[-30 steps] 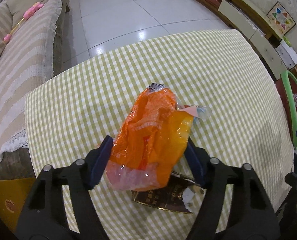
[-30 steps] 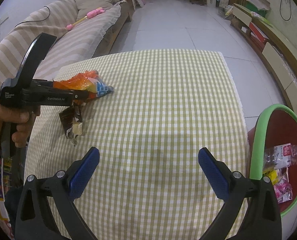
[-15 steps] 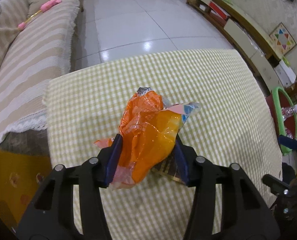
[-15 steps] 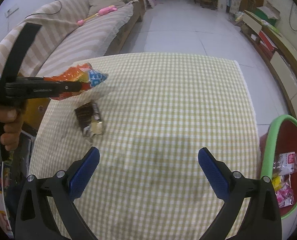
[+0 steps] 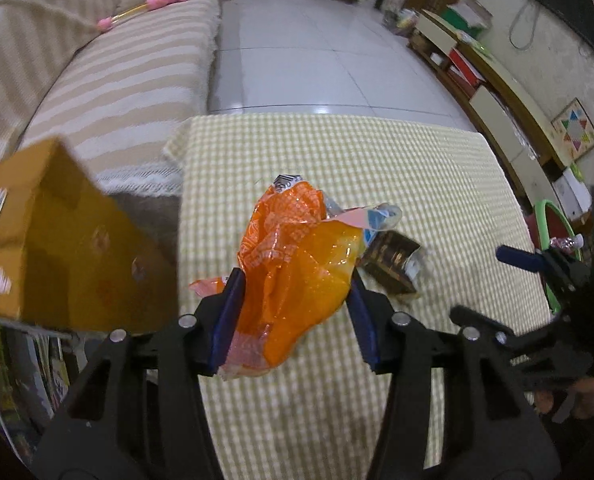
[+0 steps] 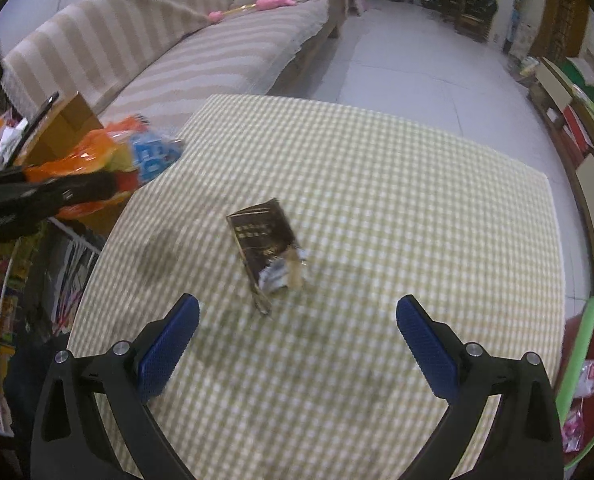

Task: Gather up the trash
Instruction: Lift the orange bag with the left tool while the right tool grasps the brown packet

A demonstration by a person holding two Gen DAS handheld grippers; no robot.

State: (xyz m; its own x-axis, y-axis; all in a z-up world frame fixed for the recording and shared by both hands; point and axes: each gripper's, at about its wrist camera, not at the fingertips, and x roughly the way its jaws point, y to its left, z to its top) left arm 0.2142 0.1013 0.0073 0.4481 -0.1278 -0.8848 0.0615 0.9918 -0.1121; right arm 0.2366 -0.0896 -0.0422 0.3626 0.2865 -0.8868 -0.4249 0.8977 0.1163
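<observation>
Left wrist view: orange wrapper [image 5: 297, 268] is clamped between left fingers [image 5: 233, 308], lifted off desk [image 5: 417, 168] for binning; right gripper [image 6: 297, 344] is spread near box [image 6: 267, 250].

Our left tool [image 5: 293, 312] is matte black plastic with two curved arms, silver screw heads at the joints and flat blue pads [image 5: 227, 316]. Our right tool [image 6: 297, 344] matches: black arms, silver screws, ribbed blue pads [image 6: 425, 348]. Bare skin shows on our right hand [image 5: 589, 396].
</observation>
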